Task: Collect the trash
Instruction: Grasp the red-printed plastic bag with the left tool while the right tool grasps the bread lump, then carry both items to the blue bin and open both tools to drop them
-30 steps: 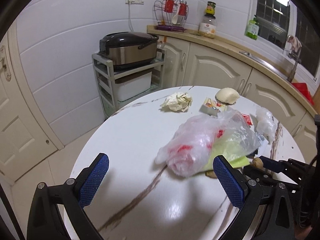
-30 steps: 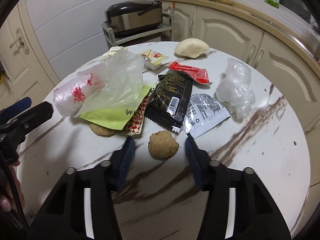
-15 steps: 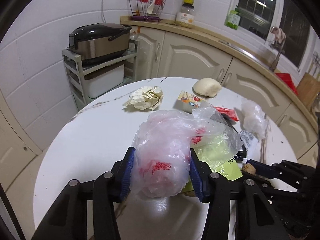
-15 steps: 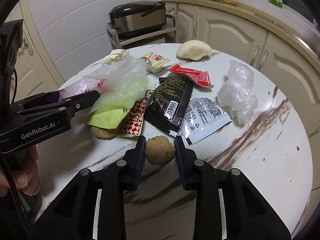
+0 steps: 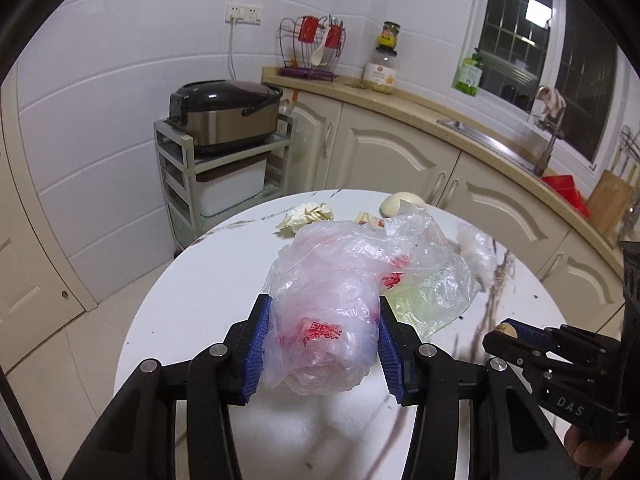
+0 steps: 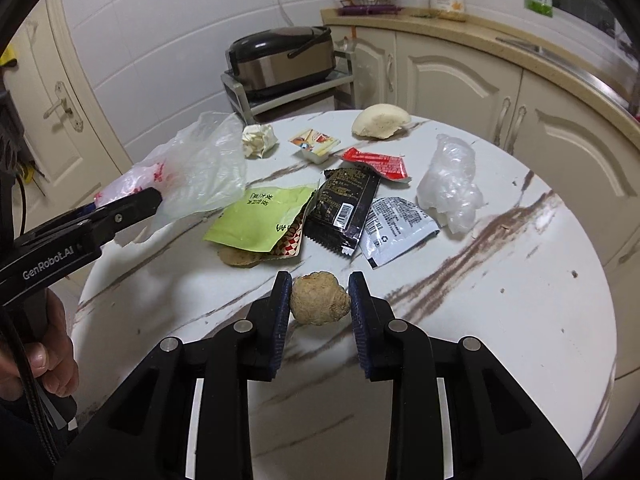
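Trash lies on a round white marble table (image 6: 500,320). My left gripper (image 5: 322,304) is shut on a crumpled clear plastic bag (image 5: 340,264) with red print. The bag (image 6: 200,168) hangs off that gripper (image 6: 156,196) at the table's left. My right gripper (image 6: 320,278) is shut on a brown food lump (image 6: 320,300), held just above the tabletop. Beyond it lie a green packet (image 6: 260,216), a black wrapper (image 6: 346,204), a white sachet (image 6: 394,228), a red sachet (image 6: 376,162) and a clear plastic wad (image 6: 450,184).
At the far side lie a bun (image 6: 380,120), crumpled paper (image 6: 259,140) and a small sauce tub (image 6: 316,144). A flat brown biscuit (image 6: 240,258) peeks from under the green packet. Behind the table stand a rice cooker (image 5: 224,118) on a rack and cabinets. A hand (image 6: 52,352) holds the left gripper.
My left gripper went from wide open to shut on the plastic bag and drew it off the green packet. My right gripper closed on the brown lump and raised it slightly.
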